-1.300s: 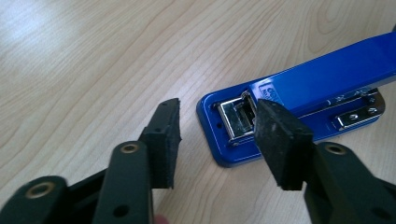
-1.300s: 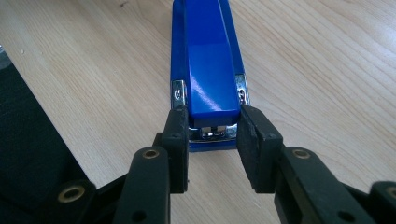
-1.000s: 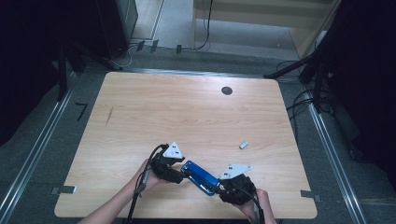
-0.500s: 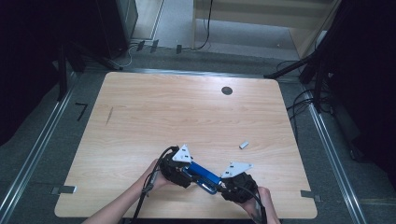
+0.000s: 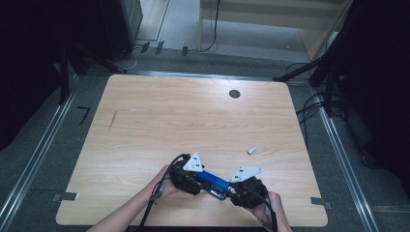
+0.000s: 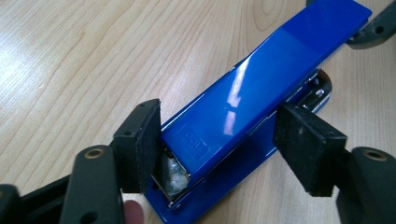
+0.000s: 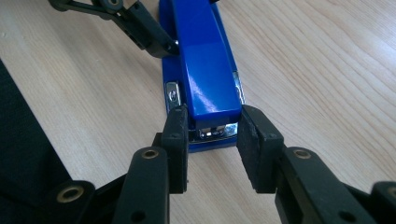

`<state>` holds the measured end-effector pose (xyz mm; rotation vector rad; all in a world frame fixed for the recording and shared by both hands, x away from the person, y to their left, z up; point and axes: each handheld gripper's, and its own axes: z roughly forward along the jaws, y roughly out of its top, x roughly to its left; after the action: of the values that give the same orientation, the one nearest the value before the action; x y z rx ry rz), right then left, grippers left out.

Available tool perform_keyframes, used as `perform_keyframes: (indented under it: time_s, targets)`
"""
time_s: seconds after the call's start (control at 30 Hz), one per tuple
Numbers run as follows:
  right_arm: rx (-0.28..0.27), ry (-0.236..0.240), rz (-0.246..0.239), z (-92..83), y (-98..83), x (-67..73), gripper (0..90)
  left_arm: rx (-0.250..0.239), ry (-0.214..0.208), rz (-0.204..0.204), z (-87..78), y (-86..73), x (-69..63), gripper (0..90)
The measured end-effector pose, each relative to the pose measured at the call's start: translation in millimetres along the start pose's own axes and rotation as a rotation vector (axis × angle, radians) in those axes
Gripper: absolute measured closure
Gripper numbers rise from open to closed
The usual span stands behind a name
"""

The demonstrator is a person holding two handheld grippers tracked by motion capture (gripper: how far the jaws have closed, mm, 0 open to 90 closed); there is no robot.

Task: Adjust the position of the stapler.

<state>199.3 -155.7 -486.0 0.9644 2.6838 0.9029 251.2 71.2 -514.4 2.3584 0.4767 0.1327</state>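
A blue stapler [image 5: 212,181] lies flat on the wooden table [image 5: 193,111] near its front edge, held end to end between both grippers. My left gripper [image 5: 199,178] straddles the hinge end [image 6: 187,144]. Its jaws have just been closing with the stapler between them, and both pads now meet the stapler's sides. My right gripper [image 5: 225,192] is shut on the front end [image 7: 212,130], one pad on each side of the metal nose. Across the stapler [image 7: 205,60], the left gripper's fingers [image 7: 140,28] show at the far end.
A small pale piece [image 5: 252,150] lies on the table to the right of the grippers. A dark round hole [image 5: 235,94] sits near the far edge and a thin dark mark [image 5: 112,120] at the left. The table's front edge runs just below both hands.
My left gripper has shifted a little to the right along the stapler's hinge end. The right gripper and the stapler have stayed where they were.
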Motion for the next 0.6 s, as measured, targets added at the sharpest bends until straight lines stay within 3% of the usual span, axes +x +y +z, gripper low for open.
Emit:
perform_keyframes:
  time_s: [0.6]
  targets:
    - [-0.015, -0.021, 0.050, -0.2, -3.0, -6.9, 62.4, 0.037, 0.015, 0.023, -2.9, 1.7, -7.4, 48.1]
